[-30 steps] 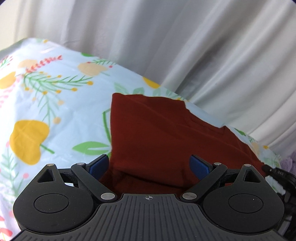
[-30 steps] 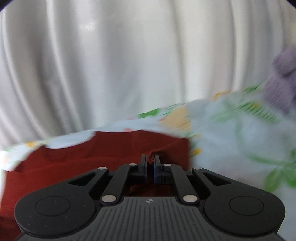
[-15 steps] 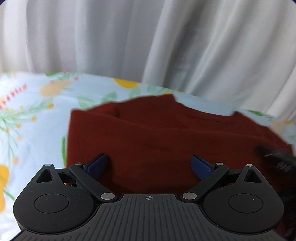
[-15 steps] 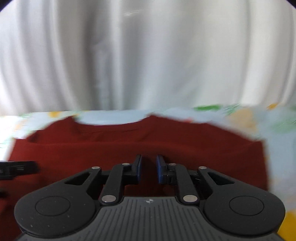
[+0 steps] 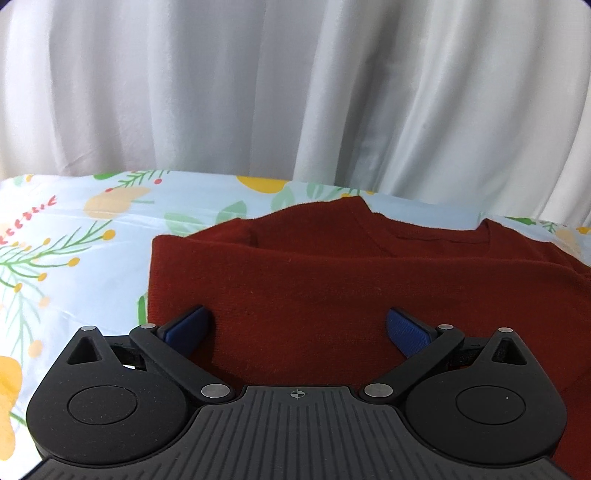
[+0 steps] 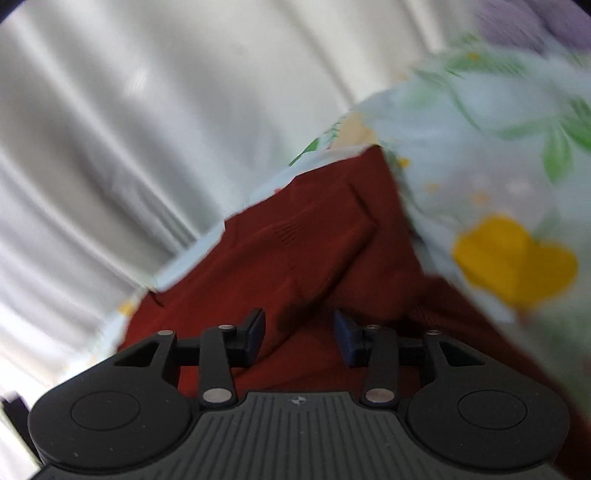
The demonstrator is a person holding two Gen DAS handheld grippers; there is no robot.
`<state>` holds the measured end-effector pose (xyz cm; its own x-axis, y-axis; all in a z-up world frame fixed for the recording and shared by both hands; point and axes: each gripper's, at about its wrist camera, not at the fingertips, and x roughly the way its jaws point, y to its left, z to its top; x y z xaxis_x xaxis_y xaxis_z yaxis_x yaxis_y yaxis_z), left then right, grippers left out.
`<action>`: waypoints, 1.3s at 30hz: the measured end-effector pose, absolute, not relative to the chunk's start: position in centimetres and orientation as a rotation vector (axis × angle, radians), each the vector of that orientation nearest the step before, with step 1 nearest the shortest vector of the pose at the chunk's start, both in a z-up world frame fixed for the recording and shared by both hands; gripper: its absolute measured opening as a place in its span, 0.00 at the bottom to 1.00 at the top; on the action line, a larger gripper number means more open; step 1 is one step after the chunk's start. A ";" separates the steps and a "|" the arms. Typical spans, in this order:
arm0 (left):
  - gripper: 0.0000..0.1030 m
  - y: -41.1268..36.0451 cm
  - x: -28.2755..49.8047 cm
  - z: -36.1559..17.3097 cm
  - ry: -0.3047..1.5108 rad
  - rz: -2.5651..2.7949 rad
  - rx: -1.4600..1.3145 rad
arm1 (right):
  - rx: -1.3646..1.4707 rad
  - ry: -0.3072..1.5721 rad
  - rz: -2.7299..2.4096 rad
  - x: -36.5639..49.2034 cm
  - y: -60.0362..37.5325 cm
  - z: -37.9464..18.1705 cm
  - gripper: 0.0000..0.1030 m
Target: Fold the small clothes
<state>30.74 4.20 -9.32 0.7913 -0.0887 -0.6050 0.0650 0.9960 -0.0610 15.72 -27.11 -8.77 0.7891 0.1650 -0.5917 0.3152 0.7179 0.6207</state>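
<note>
A dark red knitted garment (image 5: 332,280) lies folded on the floral cloth, its neckline toward the curtain. My left gripper (image 5: 297,328) hovers just over its near part with both blue pads spread wide and nothing between them. In the right wrist view the same red garment (image 6: 314,251) runs diagonally, and the picture is tilted and blurred. My right gripper (image 6: 299,334) is open over the fabric, its pads apart with only cloth below them.
A pale blue tablecloth with yellow and green flowers (image 5: 74,236) covers the surface. White curtains (image 5: 258,92) hang close behind the far edge. A purple fuzzy item (image 6: 535,22) sits at the top right of the right wrist view.
The right gripper went from shut to open and has swung round, tilting its view. The left gripper stayed open and drifted left over the garment.
</note>
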 end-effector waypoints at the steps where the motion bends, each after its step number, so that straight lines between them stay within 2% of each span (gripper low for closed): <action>1: 1.00 4.1 30.8 -9.3 0.655 -0.080 -0.034 | 0.804 0.677 -0.086 15.9 -27.2 -8.9 0.39; 3: 1.00 4.1 30.8 -9.3 0.654 -0.081 -0.034 | 0.832 0.684 -0.076 16.8 -27.4 -9.0 0.37; 5: 1.00 4.1 30.8 -9.3 0.657 -0.081 -0.034 | 0.882 0.695 -0.062 18.0 -27.5 -9.4 0.30; 7: 1.00 4.0 30.8 -9.2 0.668 -0.079 -0.017 | 0.905 0.720 -0.057 19.4 -27.4 -9.9 0.08; 11: 1.00 4.4 29.6 -8.4 0.704 -0.086 -0.019 | 0.879 0.717 -0.050 19.2 -27.6 -9.6 0.06; 14: 1.00 4.7 28.0 -7.4 0.716 -0.084 -0.050 | 1.018 0.680 0.000 17.8 -28.9 -10.5 0.06; 16: 1.00 4.7 27.2 -7.4 0.724 -0.084 -0.063 | 0.934 0.724 -0.040 17.8 -28.7 -10.9 0.04; 22: 1.00 3.3 26.0 -8.0 0.758 -0.061 -0.018 | 0.418 0.736 -0.079 18.5 -23.3 -8.2 0.05; 25: 1.00 3.2 25.8 -8.2 0.768 -0.052 -0.022 | 0.247 0.743 -0.094 18.5 -21.4 -7.8 0.05; 29: 1.00 3.0 25.4 -7.9 0.789 -0.037 -0.009 | 0.164 0.761 -0.092 19.0 -20.9 -7.3 0.06; 35: 1.00 3.2 23.6 -6.9 0.834 0.011 -0.037 | 0.184 0.741 -0.043 18.6 -22.4 -7.7 0.10; 36: 1.00 3.4 23.3 -6.9 0.853 0.018 -0.048 | 0.160 0.747 -0.043 18.5 -22.3 -7.6 0.15; 37: 1.00 3.7 22.9 -6.8 0.871 0.028 -0.059 | 0.104 0.758 -0.061 18.4 -22.1 -7.3 0.28; 38: 1.00 3.9 22.5 -6.7 0.878 0.046 -0.061 | 0.045 0.764 -0.094 18.2 -21.8 -7.1 0.35; 39: 1.00 4.0 21.9 -6.5 0.881 0.062 -0.057 | -0.017 0.774 -0.131 17.9 -21.5 -6.8 0.35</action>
<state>21.87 4.04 -6.49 0.6350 0.0309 -0.7719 -0.0779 0.9967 -0.0242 17.87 -21.55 -6.83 0.7074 -0.1246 -0.6958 0.1118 0.9917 -0.0639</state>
